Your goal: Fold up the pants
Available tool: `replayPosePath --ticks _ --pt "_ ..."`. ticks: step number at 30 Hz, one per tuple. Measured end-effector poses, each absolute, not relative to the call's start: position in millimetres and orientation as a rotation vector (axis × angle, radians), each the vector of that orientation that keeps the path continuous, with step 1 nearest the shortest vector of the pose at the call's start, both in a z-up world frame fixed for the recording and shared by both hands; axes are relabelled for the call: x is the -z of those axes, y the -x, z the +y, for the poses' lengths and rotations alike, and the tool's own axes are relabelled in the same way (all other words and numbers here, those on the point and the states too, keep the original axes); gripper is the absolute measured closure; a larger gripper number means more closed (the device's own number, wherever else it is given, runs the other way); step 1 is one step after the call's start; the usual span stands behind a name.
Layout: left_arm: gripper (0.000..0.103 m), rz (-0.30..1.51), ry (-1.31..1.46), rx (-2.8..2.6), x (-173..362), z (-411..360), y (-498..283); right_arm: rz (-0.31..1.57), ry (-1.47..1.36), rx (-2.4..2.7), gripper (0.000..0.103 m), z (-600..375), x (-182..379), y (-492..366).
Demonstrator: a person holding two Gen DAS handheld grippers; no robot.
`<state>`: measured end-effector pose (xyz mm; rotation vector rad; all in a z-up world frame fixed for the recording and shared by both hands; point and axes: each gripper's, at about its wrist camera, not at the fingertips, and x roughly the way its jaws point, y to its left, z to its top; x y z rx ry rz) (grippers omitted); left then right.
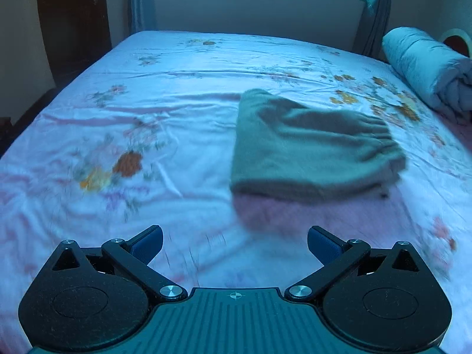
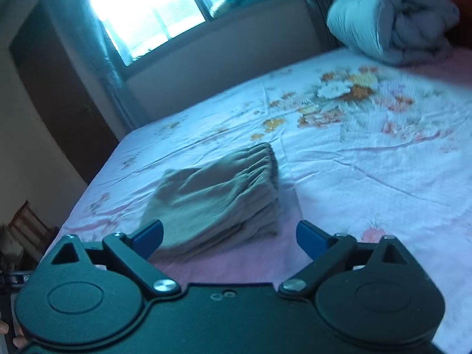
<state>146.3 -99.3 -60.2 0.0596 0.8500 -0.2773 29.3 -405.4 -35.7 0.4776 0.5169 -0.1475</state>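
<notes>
The olive-grey pants [image 1: 312, 144] lie folded into a compact bundle on the floral bed sheet [image 1: 147, 94], elastic waistband on the right side. My left gripper [image 1: 235, 246] hangs open above the sheet, short of the bundle and to its left, nothing between its blue pads. In the right wrist view the same pants [image 2: 218, 197] lie just beyond my right gripper [image 2: 230, 240], waistband toward the far right. That gripper is open too, its left pad in front of the bundle's near edge, and it holds nothing.
A rolled grey-blue blanket [image 1: 424, 65] lies at the bed's far right corner [image 2: 392, 20]. A padded headboard [image 1: 256, 8] and a bright window [image 2: 147, 8] stand behind the bed. Dark wooden furniture [image 1: 70, 20] stands off the bed's left edge.
</notes>
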Motion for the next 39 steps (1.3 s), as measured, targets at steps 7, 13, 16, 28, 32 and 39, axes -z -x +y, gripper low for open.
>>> replayPosePath --ticks 7,13,16,28,32,39 --pt "0.000 0.754 -0.068 0.245 35 -94 -70 0.522 -0.425 0.148 0.009 -361 24 29" --pt "0.000 0.654 -0.102 0.235 -2 -94 -29 0.457 -0.336 0.181 0.006 -338 -7 56" --pt "0.000 0.613 -0.087 0.244 -17 -91 -18 0.413 -0.293 0.193 0.006 -329 -27 66" --pt "0.000 0.573 -0.073 0.304 -31 -85 -7 0.353 -0.302 0.164 0.006 -316 -43 77" --pt "0.000 0.554 -0.065 0.341 -32 -86 -8 0.352 -0.303 0.156 0.006 -314 -42 75" --pt "0.000 0.569 -0.075 0.309 -33 -88 -19 0.363 -0.272 0.188 0.006 -312 -39 69"
